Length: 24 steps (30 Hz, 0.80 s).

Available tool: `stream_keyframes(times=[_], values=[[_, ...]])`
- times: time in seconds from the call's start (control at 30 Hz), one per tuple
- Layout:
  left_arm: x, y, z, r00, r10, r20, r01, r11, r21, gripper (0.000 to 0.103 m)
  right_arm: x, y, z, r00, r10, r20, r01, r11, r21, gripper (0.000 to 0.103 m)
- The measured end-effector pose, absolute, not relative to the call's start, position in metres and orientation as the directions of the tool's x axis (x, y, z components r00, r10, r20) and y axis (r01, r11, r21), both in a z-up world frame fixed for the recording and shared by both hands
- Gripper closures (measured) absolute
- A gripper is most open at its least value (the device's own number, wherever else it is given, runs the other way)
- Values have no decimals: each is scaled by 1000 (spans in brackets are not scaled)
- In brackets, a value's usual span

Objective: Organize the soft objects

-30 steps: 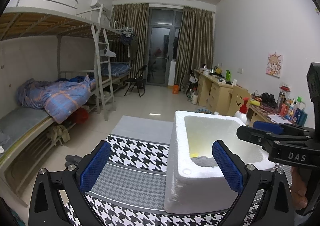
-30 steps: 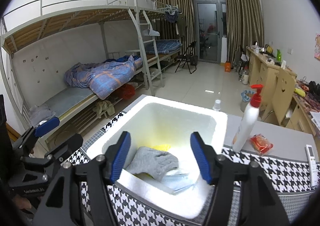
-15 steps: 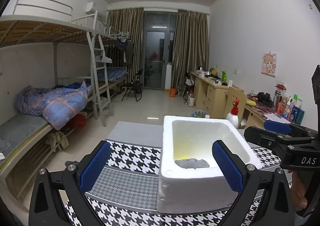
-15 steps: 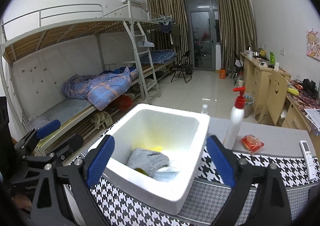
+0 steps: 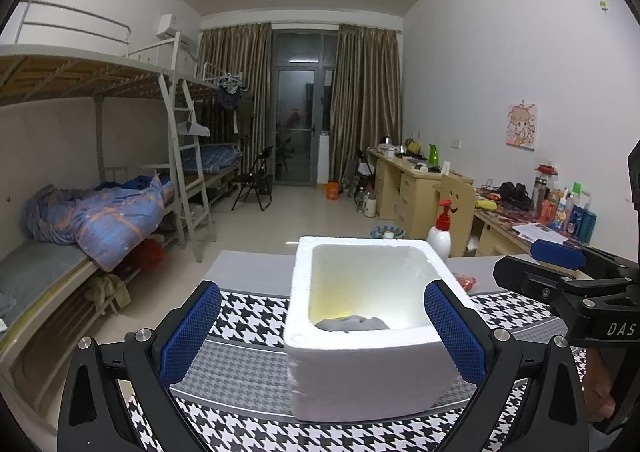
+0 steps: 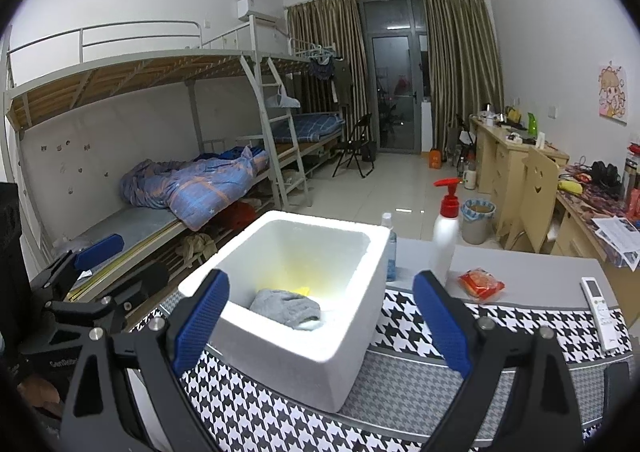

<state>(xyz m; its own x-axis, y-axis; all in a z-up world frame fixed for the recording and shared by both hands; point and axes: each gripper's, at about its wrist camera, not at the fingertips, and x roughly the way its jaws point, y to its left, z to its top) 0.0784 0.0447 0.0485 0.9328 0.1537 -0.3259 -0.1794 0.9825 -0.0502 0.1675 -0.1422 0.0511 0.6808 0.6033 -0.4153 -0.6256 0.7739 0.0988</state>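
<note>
A white foam box [image 5: 372, 368] [image 6: 296, 348] stands on the houndstooth cloth. Inside it lies a grey knitted cloth [image 6: 286, 307] [image 5: 352, 323] over something yellow [image 6: 301, 288]. My left gripper [image 5: 322, 332] is held open, back from the box's near wall, with nothing between its blue pads. My right gripper [image 6: 320, 326] is also wide open and empty, drawn back from the box's near corner. Each gripper shows at the edge of the other's view: the right gripper [image 5: 560, 272] and the left gripper [image 6: 86, 264].
A white pump bottle with a red top [image 6: 446, 236] stands behind the box, a small clear bottle [image 6: 389, 248] beside it. A red packet [image 6: 480, 284] and a white remote [image 6: 598, 312] lie at the right. Bunk beds [image 6: 180, 179] line the left wall, desks the right.
Both grippers have drawn back from the box, which now looks smaller and farther. The right jaws spread from half-wide around the grey cloth to wide open; the cloth stays in the box.
</note>
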Motion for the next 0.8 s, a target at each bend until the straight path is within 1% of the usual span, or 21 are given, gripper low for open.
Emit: stream_keyframes(times=[0.8], values=[[59, 12, 53, 960, 85, -266, -98, 994, -39, 1, 140, -183, 43, 748, 570, -339, -588, 807, 60, 8]])
